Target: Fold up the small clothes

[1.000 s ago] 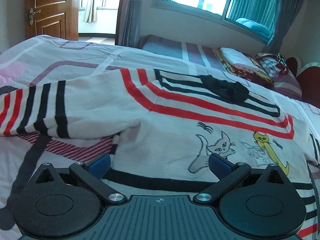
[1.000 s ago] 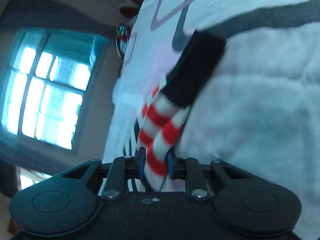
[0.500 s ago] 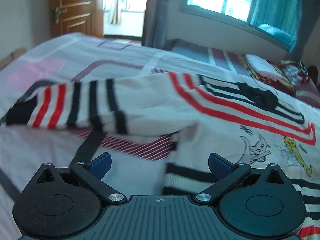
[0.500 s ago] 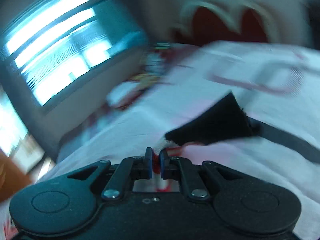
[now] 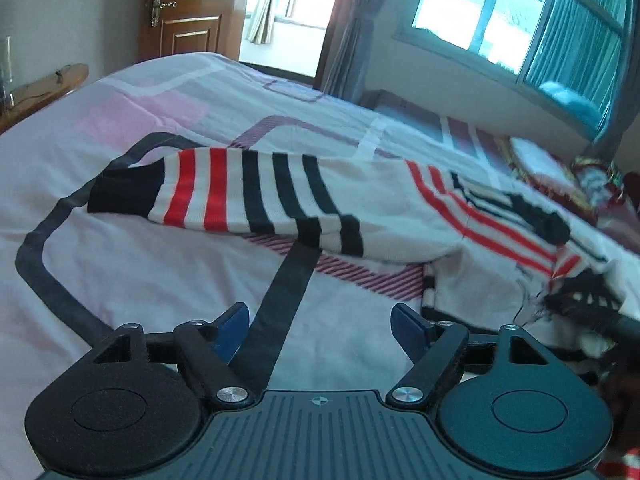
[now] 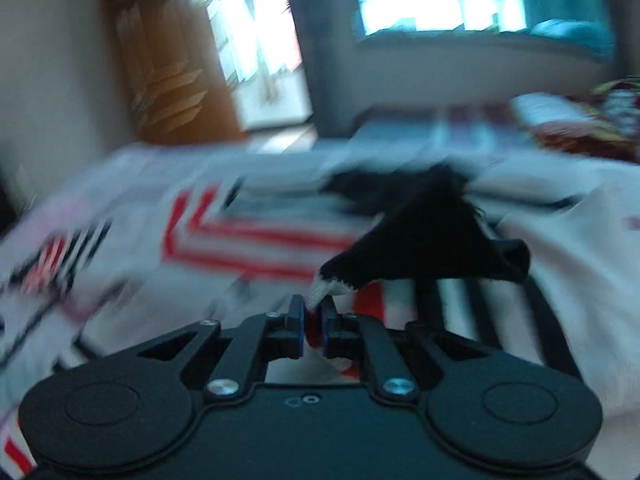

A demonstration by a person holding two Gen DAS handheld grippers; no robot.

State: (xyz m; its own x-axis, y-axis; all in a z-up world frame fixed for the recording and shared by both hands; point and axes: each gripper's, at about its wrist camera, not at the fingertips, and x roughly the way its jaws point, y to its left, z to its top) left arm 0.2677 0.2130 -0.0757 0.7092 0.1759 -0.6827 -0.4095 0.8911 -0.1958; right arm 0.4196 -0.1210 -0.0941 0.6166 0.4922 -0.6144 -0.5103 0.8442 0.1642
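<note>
Now, from your left wrist, the view has slid off the sweater's (image 5: 400, 208) body since a second ago: the left gripper (image 5: 320, 326) hangs over bare bedsheet (image 5: 120, 272), jaws wide, closing, nothing between them. The striped sleeve (image 5: 240, 196) lies stretched flat ahead, black cuff leftmost, with open sheet around it. A door (image 5: 188, 8) and window (image 5: 500, 12) stand beyond.

From your right wrist, heavily blurred, the view has rolled upright. The right gripper (image 6: 313, 322) pinches the other sleeve (image 6: 424, 244) just behind its cuff, jaws narrow but opening, above the sweater's chest stripes.
</note>
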